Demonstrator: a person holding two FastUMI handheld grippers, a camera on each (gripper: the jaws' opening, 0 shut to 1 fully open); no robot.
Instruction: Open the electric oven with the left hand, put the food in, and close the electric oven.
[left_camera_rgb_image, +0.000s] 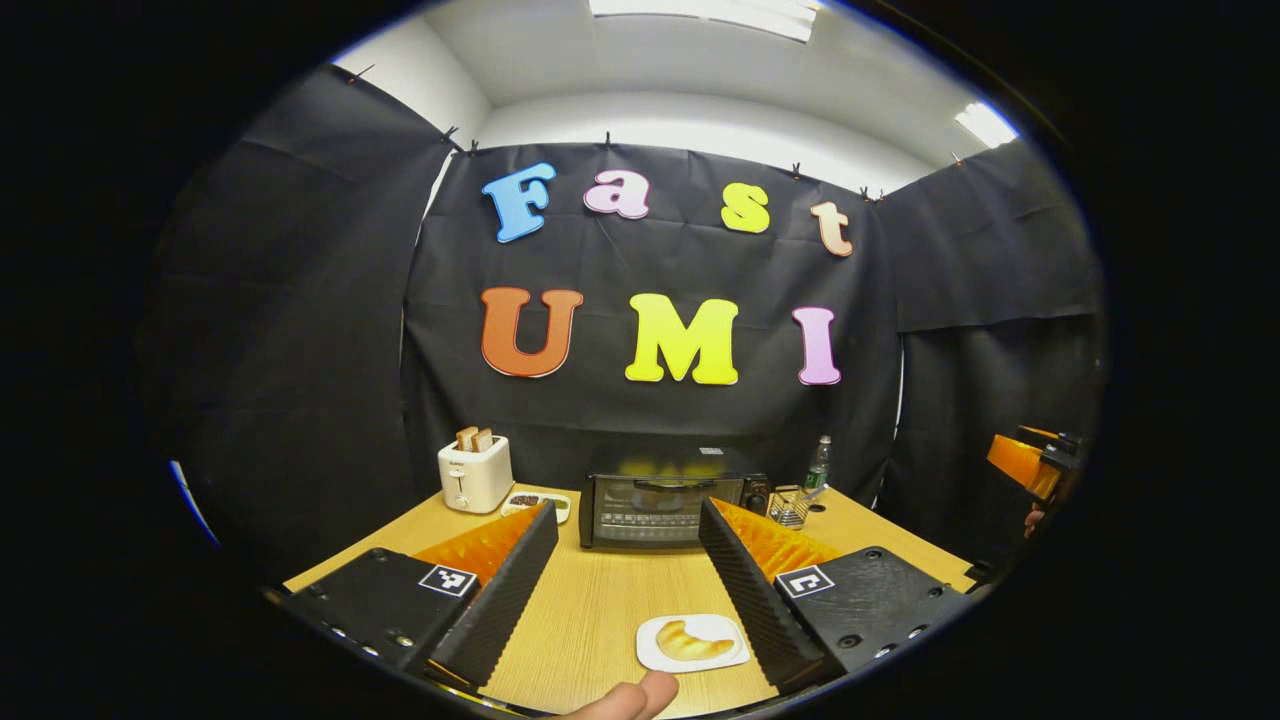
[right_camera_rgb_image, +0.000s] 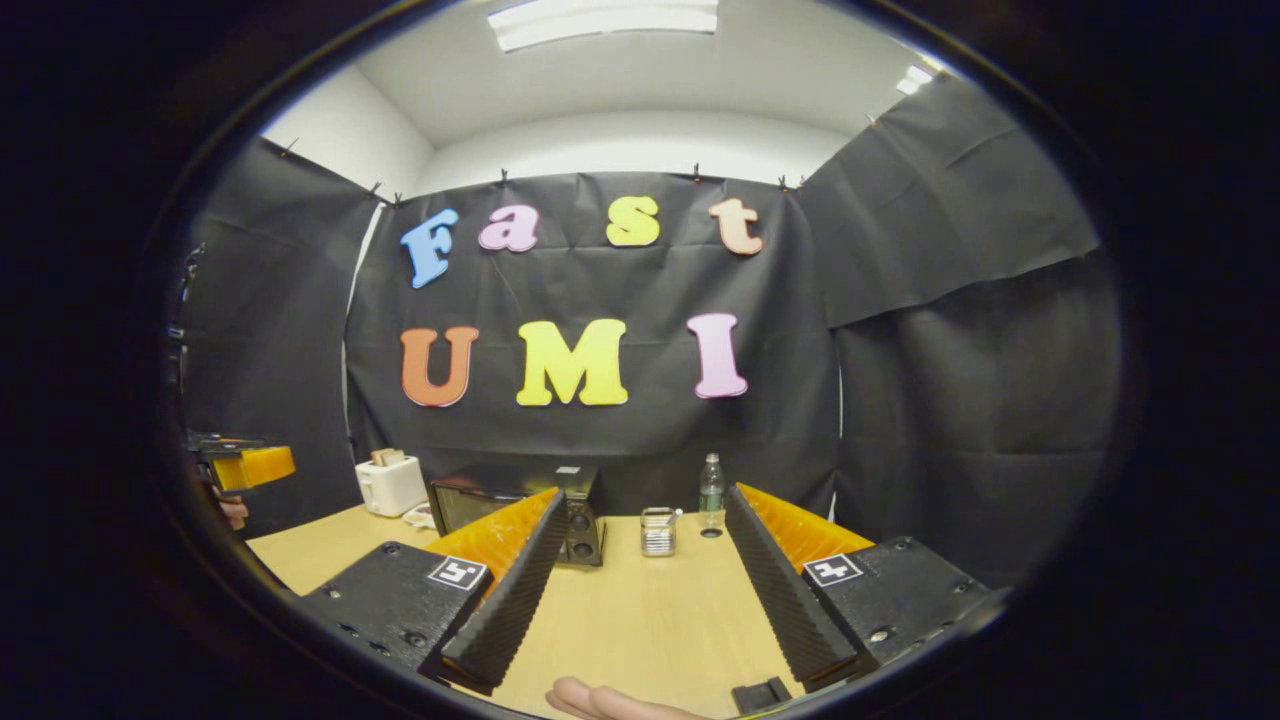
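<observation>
The left hand-held gripper (left_camera_rgb_image: 625, 560) stood wide open, holding nothing; the right hand-held gripper (right_camera_rgb_image: 640, 575) likewise; the electric oven (left_camera_rgb_image: 665, 500), door closed, sat at 12 o'clock on the table (left_camera_rgb_image: 600, 600); the croissant (left_camera_rgb_image: 692, 642) lay at 6 o'clock; advance level, hook the door handle squarely.

We hold our left gripper (left_camera_rgb_image: 625, 560) above the table (left_camera_rgb_image: 600, 610), jaws spread wide, nothing between them. Our right gripper (right_camera_rgb_image: 640, 580) hangs over the same table, likewise gaping and bare. A fingertip (left_camera_rgb_image: 640, 697) shows beneath the left one.
</observation>
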